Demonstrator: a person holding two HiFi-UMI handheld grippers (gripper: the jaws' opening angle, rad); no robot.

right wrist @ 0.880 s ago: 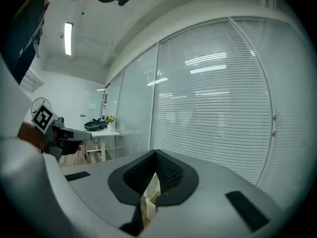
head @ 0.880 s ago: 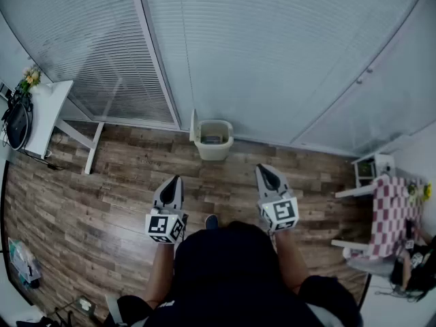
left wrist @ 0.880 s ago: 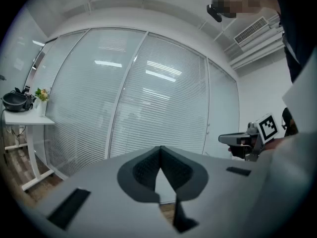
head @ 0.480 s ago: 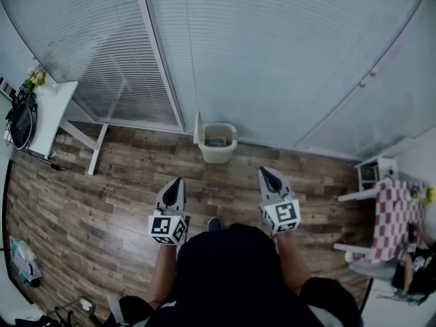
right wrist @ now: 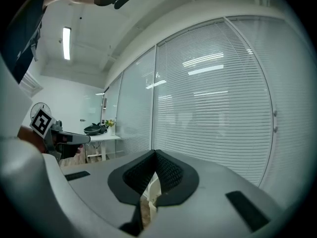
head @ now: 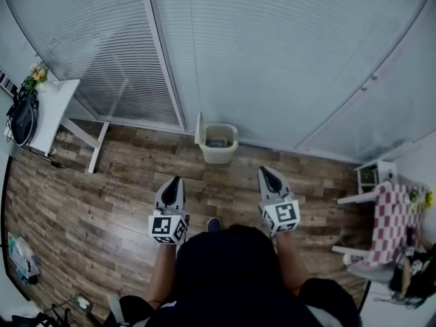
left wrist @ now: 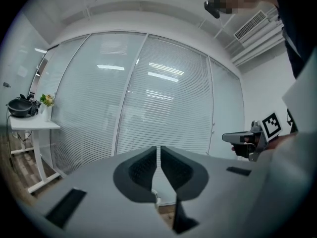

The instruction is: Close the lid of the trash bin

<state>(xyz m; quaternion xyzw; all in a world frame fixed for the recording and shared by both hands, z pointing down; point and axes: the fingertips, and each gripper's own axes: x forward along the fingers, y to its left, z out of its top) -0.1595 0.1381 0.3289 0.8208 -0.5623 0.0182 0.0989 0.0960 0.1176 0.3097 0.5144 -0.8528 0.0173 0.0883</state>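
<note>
At the far edge of the floor [head: 102, 203], right up against the wall of blinds [head: 272, 60], stands the trash bin [head: 219, 148]. It is small and pale, with an open top, and you can see something dark down inside it. Its lid [head: 199, 129] stands straight up on the bin's left side, so the bin is open and the job is not yet done. You stand well back from it, near the middle of the floor, with your shoe [head: 212, 222] pointing toward it. You hold your left gripper [head: 174, 181] and your right gripper [head: 267, 172] out in front of you, side by side and nearly level. Both are aimed toward the bin, I think so that you can walk up and reach it. The left gripper's jaws are pressed together with only a thin line between them and nothing in them. The right gripper's jaws are clenched too, and they hold nothing. Both grippers are well apart from the bin. With the jaws squeezed tight like this, I think you could push the lid over with a tip and not have to grab it. A white desk [head: 51, 107] stands by the floor's left edge, far from the bin.
</note>
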